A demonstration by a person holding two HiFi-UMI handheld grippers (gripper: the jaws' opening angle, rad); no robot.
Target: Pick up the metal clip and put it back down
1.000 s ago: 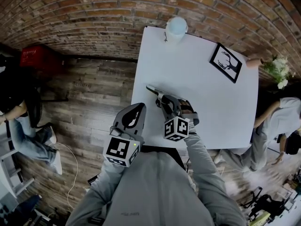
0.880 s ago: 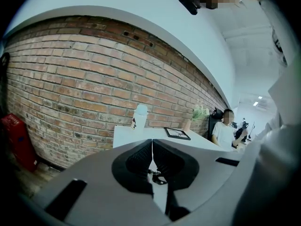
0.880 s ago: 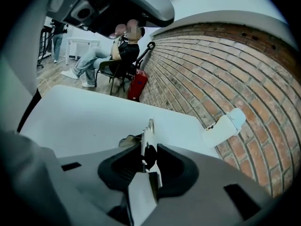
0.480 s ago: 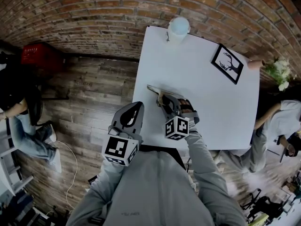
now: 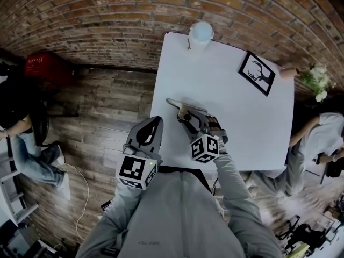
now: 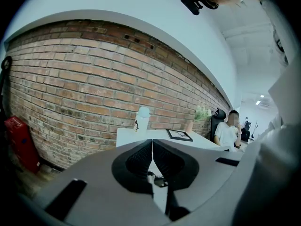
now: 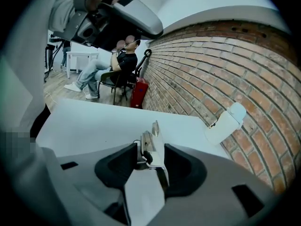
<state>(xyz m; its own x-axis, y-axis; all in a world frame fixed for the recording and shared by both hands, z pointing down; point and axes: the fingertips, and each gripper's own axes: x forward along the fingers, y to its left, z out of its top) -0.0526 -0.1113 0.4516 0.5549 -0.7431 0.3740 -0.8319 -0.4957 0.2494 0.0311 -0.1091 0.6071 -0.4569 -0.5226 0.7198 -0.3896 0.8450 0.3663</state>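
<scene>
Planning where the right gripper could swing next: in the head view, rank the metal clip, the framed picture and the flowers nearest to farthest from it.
From the right gripper, jaws opening:
1. metal clip, between the jaws, in the middle of the table.
2. framed picture, toward the table's far right corner.
3. flowers, beyond the table's right edge.

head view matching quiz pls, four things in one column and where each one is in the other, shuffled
Things:
1 metal clip
2 cup
3 picture frame
4 red crate

Places:
a on the floor, left of the table
b table's far edge, by the brick wall
c near the table's far right corner
d table's near left part

Pairs: 1-d, 2-b, 3-c, 4-a
</scene>
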